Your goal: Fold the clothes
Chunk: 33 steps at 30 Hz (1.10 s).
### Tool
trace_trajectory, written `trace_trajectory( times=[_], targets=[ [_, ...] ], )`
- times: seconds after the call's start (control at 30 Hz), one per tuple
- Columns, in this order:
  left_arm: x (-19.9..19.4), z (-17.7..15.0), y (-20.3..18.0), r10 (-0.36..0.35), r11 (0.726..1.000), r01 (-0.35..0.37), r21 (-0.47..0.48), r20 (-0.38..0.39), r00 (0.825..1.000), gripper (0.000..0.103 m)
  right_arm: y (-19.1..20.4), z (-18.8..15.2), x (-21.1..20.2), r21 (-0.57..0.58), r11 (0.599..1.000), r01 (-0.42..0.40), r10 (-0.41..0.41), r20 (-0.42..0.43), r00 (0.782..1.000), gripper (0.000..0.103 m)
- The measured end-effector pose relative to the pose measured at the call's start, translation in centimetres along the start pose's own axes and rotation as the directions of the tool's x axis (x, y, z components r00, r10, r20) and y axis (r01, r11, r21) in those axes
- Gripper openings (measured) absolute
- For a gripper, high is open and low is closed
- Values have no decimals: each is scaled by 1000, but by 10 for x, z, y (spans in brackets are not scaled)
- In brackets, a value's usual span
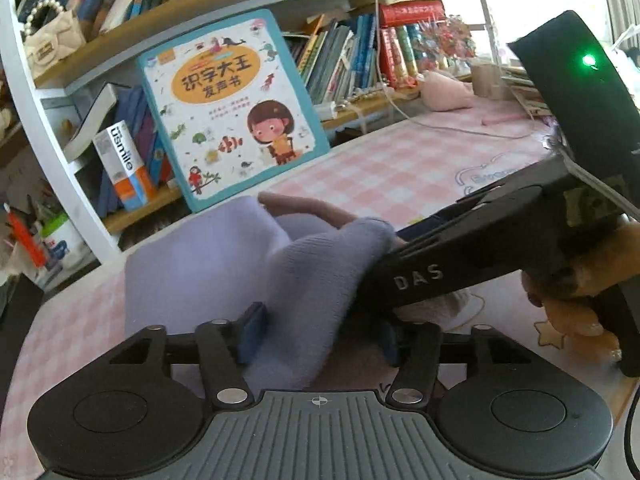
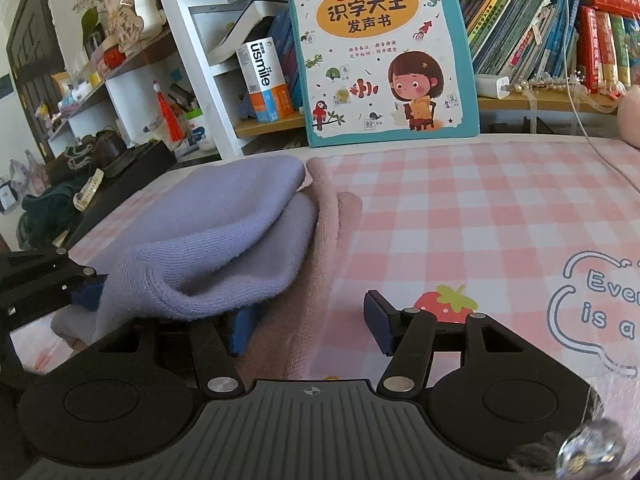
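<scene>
A lilac knit garment (image 1: 192, 264) lies bunched on the pink checked table cover, with a dusty pink garment (image 1: 304, 204) under it. In the right wrist view the lilac garment (image 2: 208, 236) is folded over the pink garment (image 2: 320, 264). My left gripper (image 1: 320, 336) is open; lilac cloth drapes between its blue pads (image 1: 252, 332), untouched by them. My right gripper (image 2: 310, 326) is open, its left pad (image 2: 244, 330) under the lilac fold's edge, its right pad (image 2: 378, 326) on the table. The right gripper's body (image 1: 460, 264) crosses the left wrist view, resting on the cloth.
A large children's book (image 2: 384, 48) leans against the bookshelf at the table's back edge. A white cable (image 2: 600, 148) trails over the right of the table (image 2: 480, 216). A pink plush (image 1: 444, 92) sits far right. The table's left edge (image 2: 120, 200) drops to cluttered shelves.
</scene>
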State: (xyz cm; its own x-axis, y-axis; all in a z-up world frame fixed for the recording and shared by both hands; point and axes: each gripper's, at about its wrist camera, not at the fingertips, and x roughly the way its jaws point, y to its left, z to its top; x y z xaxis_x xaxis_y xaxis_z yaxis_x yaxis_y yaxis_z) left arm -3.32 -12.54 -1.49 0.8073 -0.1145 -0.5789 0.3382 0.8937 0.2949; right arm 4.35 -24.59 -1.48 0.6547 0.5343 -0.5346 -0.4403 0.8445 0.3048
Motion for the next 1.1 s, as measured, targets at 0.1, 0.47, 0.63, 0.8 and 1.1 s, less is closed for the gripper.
trace_trajectory(
  times=[0.1, 0.47, 0.63, 0.8, 1.1],
  targets=[
    [-6, 3, 8, -26, 999, 26, -30, 10, 1000, 60, -2, -1, -2, 9, 1000, -7, 7, 3, 1000, 62],
    [-69, 2, 75, -270, 909, 329, -257, 238, 933, 62, -64, 0, -60, 324, 929, -182, 104, 244, 964, 77],
    [-57, 0, 113, -136, 930, 194, -313, 197, 971, 62, -70, 2, -68, 420, 841, -340, 237, 279, 931, 77],
    [-26, -13, 99, -147, 958, 174, -230, 130, 981, 62, -43, 19, -51, 409, 840, -357, 320, 159, 934, 77],
    [-26, -39, 82, -138, 979, 165, -119, 210, 968, 63, -15, 39, 5, 387, 883, -266, 287, 3, 958, 76]
  ],
)
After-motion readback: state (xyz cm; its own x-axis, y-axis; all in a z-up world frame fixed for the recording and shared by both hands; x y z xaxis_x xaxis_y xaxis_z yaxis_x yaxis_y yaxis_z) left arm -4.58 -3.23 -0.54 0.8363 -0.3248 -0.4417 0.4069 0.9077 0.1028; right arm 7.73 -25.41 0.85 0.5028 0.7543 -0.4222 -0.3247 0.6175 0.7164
